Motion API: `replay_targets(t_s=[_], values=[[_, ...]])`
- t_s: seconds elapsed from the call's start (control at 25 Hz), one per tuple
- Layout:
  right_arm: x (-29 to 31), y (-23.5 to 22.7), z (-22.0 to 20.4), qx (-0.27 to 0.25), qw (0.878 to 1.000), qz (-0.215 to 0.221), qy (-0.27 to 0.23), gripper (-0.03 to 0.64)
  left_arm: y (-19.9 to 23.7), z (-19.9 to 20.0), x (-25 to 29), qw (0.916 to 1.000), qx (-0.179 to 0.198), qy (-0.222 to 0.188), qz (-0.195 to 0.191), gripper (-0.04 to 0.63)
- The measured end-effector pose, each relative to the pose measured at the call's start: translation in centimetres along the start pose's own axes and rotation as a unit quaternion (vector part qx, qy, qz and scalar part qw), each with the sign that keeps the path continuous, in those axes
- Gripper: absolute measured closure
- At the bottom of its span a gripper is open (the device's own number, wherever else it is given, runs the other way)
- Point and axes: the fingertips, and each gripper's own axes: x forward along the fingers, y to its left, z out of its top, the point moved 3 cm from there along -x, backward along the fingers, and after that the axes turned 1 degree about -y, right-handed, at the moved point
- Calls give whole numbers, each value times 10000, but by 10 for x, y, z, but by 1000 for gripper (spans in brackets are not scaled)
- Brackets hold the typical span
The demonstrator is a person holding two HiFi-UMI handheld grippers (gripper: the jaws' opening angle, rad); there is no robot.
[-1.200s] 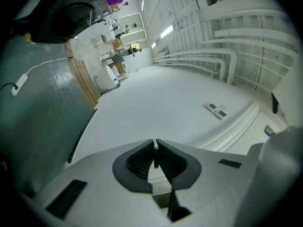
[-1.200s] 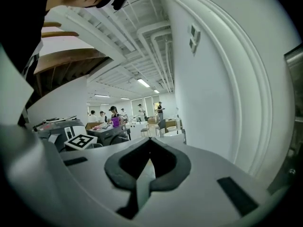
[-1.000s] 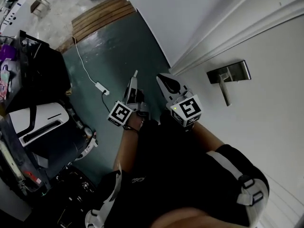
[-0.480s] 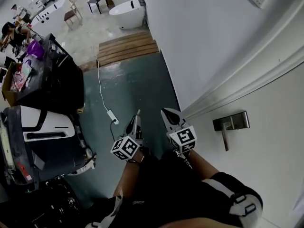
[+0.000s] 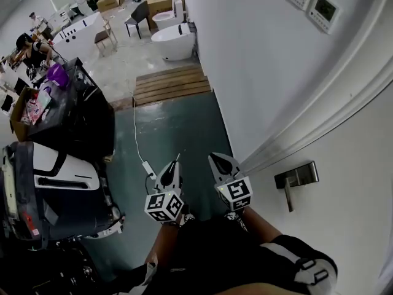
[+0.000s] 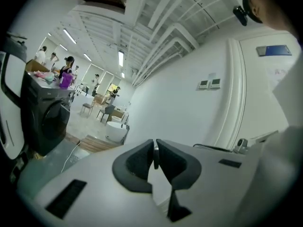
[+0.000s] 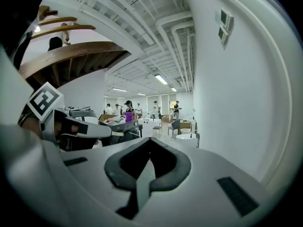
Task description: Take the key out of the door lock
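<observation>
The white door (image 5: pixel 344 226) fills the right of the head view, with its metal lock plate and lever handle (image 5: pixel 296 177); I see no key at the plate. My left gripper (image 5: pixel 176 163) is held over the teal floor, left of the door and well apart from the lock. It is shut on a thin metal key (image 6: pixel 155 151), whose tip pokes out beyond the jaws (image 5: pixel 178 158). My right gripper (image 5: pixel 217 159) hangs beside it, nearer the door frame, shut with nothing in it (image 7: pixel 150 140). The handle (image 6: pixel 242 144) also shows at the right of the left gripper view.
A white extension cord and power strip (image 5: pixel 147 166) lie on the teal floor (image 5: pixel 178 128). A black cart and a white-and-black appliance (image 5: pixel 61 177) stand at left. Further off are a wooden pallet (image 5: pixel 171 83), a white bathtub (image 5: pixel 174 43) and people. Two wall panels (image 5: pixel 313 2) hang by the door frame.
The head view has swung up to show more of the room. Both grippers now sit lower in it and further from the lock plate, still side by side.
</observation>
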Motion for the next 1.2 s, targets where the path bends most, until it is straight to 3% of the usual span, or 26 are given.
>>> replay_targets(t_s=[0.2,0.56,1.2], values=[[-6,2,21,-131,9994,16,-323,609,-16,18,-5,9993,276,-233,-89,559],[-33,1,69,-558,9949,-235,-808,609,-51,59,-18,9898,1196,-694,-340,560],[-65,-5,80,-689,9907,-578,-1018,609,-90,64,-23,9795,1665,-854,-752,559]])
